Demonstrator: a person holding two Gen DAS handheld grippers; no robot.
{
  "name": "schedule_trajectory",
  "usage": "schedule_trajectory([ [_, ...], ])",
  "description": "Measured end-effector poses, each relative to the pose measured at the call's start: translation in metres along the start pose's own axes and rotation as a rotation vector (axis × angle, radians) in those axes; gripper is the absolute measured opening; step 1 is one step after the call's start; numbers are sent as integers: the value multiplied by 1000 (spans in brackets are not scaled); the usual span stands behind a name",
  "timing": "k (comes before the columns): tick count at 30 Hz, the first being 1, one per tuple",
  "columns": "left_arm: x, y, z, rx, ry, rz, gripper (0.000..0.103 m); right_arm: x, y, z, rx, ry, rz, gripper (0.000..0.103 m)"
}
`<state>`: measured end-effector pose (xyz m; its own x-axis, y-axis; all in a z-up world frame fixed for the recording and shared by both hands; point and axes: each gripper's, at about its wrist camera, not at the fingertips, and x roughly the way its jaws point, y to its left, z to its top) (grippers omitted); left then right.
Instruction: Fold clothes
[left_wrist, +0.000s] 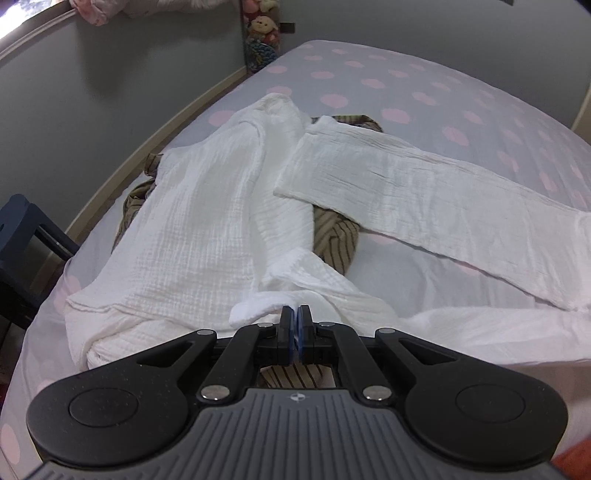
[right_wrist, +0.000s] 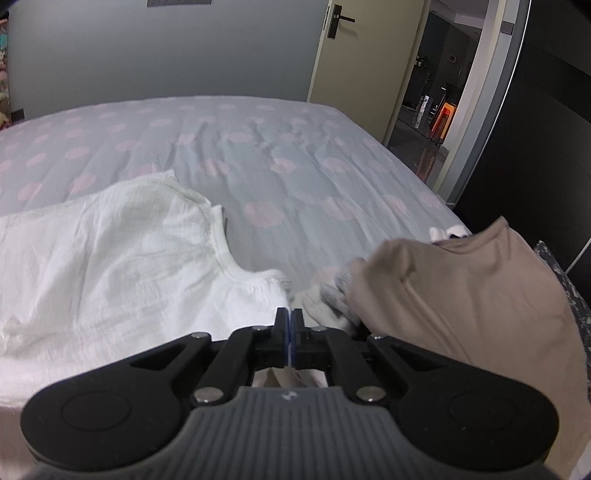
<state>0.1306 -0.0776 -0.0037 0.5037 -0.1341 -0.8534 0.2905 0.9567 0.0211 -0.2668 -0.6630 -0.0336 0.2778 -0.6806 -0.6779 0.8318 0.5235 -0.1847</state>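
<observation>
No readable text, labels, brands or numbers on anything in view.

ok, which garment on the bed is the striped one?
The brown striped garment, mostly buried under the white crinkled garment. The tan garment near the right gripper is plain.

Two fisheye views, each looking forward and downward along a gripper's closed fingers, close above a bed with a polka-dot sheet (left_wrist: 424, 92). The left wrist view faces the wall and the bed's far corner. The right wrist view faces an open door (right_wrist: 354, 55). Both share the white crinkled garment (left_wrist: 207, 206) (right_wrist: 122, 254).
</observation>
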Motion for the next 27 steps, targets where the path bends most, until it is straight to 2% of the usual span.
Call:
schedule_trajectory([
  [5, 4, -1, -24, 37, 85, -23, 0, 5, -2, -19, -59, 47, -19, 1],
  [11, 20, 11, -53, 4, 208, -76, 1, 14, 7, -29, -129, 72, -42, 1],
  [15, 24, 22, -62, -27, 250, -108, 5, 15, 10, -29, -135, 87, -32, 2],
  [19, 21, 30, -62, -16, 244, -87, 18, 11, 14, -32, -136, 92, -23, 9],
  [23, 20, 40, -51, -20, 167, -73, 22, -3, 16, -34, -111, 57, -24, 17],
  [25, 22, 44, -44, -34, 138, -70, 32, -13, 20, -35, -89, 36, 0, 24],
  [27, 32, 47, -37, -74, 132, -79, 38, -22, 25, -36, -68, 16, 25, 25],
])
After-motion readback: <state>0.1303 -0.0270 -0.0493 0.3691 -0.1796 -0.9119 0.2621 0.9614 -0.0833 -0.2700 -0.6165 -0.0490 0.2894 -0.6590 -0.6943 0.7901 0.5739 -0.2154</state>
